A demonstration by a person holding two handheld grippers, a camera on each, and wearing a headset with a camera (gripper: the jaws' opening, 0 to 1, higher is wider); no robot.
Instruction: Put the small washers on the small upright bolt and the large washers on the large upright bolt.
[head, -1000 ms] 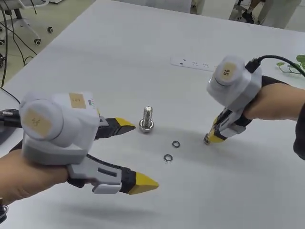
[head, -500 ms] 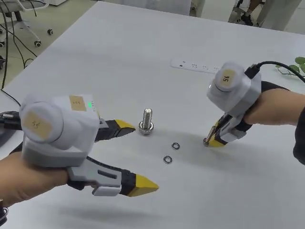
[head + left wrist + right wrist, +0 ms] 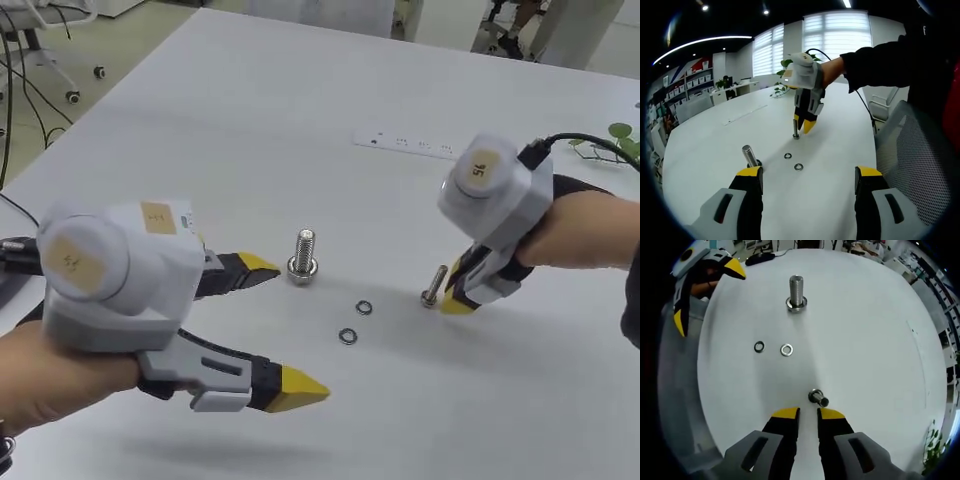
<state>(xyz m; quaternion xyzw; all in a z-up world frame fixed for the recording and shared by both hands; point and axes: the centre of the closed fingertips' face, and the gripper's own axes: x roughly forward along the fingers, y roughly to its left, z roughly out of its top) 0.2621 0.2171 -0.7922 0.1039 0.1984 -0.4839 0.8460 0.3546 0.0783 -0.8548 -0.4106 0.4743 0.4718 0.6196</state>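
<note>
Steel: two upright bolts [image 3: 304, 252] [image 3: 433, 285], two loose washers [image 3: 364, 308] [image 3: 348, 336] (side by side).

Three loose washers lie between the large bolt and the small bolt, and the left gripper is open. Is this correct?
Two, not three: the right gripper view shows a first washer and a second washer between the large bolt and the small bolt. The left gripper is open.

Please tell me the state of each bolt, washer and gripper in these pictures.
left gripper: jaws wide open, empty.
right gripper: jaws a narrow gap apart, empty.
large bolt: upright, clear of both grippers.
small bolt: upright, just ahead of the right gripper, not gripped.
two small washers: lying flat on the table, apart from each other.
</note>
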